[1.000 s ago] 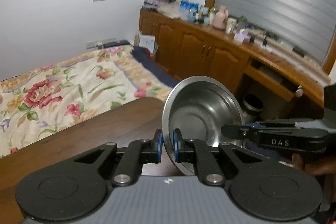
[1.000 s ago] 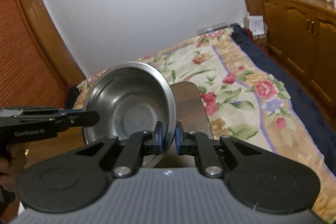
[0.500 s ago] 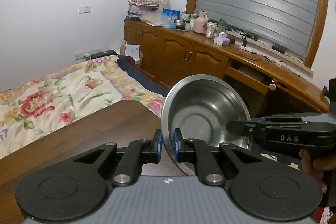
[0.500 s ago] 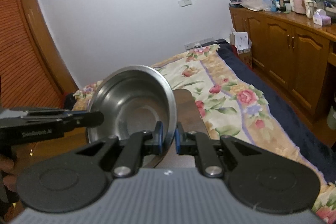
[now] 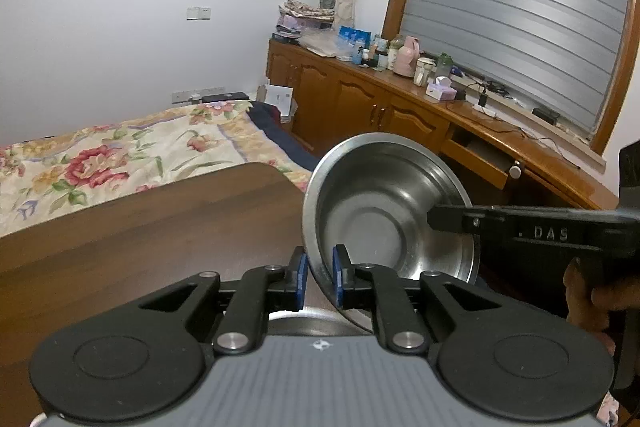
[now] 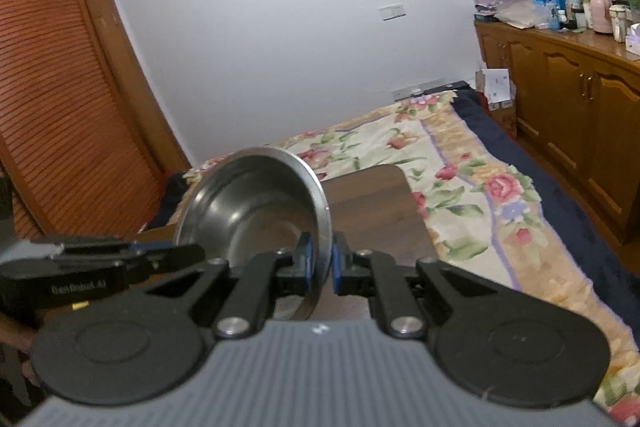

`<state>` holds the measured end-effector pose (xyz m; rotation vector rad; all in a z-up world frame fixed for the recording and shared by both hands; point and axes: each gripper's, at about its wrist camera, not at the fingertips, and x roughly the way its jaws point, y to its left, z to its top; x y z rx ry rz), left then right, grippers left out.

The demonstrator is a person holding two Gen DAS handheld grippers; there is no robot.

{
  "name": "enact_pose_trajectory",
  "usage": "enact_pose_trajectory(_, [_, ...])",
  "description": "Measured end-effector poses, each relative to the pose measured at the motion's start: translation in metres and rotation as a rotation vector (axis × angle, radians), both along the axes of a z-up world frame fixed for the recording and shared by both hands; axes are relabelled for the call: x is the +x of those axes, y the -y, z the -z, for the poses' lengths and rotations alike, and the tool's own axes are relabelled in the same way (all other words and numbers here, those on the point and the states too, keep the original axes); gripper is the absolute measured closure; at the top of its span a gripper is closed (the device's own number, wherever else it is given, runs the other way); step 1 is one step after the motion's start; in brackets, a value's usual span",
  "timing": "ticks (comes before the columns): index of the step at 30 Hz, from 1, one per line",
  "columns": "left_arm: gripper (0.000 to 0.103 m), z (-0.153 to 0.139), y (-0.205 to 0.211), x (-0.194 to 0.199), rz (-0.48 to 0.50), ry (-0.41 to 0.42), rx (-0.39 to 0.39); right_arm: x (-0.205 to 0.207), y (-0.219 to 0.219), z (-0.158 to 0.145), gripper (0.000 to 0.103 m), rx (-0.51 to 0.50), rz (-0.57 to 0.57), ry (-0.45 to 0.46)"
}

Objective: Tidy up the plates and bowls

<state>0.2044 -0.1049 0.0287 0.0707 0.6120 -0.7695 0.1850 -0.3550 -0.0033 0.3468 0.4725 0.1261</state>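
A steel bowl [image 5: 380,211] is held in the air between both grippers, tilted on edge. My left gripper [image 5: 319,281] is shut on its left rim. My right gripper [image 6: 320,263] is shut on the opposite rim of the same bowl [image 6: 256,203]. In the left wrist view the right gripper's finger [image 5: 520,227] reaches in from the right across the bowl's mouth. In the right wrist view the left gripper's fingers [image 6: 120,259] come in from the left. A rim of another metal dish [image 5: 296,315] peeks out just below the left gripper.
A dark wooden table [image 5: 152,227] lies below and ahead. Beyond it is a bed with a floral cover [image 5: 120,155]. Wooden cabinets with clutter on top [image 5: 380,99] run along the right wall. A slatted wardrobe [image 6: 60,107] stands at the left.
Both grippers have risen and tipped upward with the bowl, showing more wall and window. The bowl stays gripped on both rims and has tilted a little.
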Motion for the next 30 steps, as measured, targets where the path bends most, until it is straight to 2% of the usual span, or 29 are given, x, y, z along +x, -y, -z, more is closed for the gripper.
enact_pose_trajectory(6, [0.086,0.006,-0.018,-0.022,-0.031,0.012,-0.005,-0.015,-0.013,-0.004,0.093,-0.005,-0.039,0.013])
enact_pose_trajectory(12, [0.087,0.016,-0.036,-0.021,-0.069,0.001,-0.032,-0.012,-0.028,0.002,0.093,-0.053,-0.084,0.009])
enact_pose_trajectory(22, [0.087,0.030,-0.045,-0.022,-0.100,-0.018,-0.049,-0.006,-0.041,0.009,0.093,-0.096,-0.156,0.027])
enact_pose_trajectory(30, [0.087,0.036,-0.052,-0.043,-0.168,-0.008,-0.042,-0.010,-0.050,0.014,0.092,-0.109,-0.204,0.032])
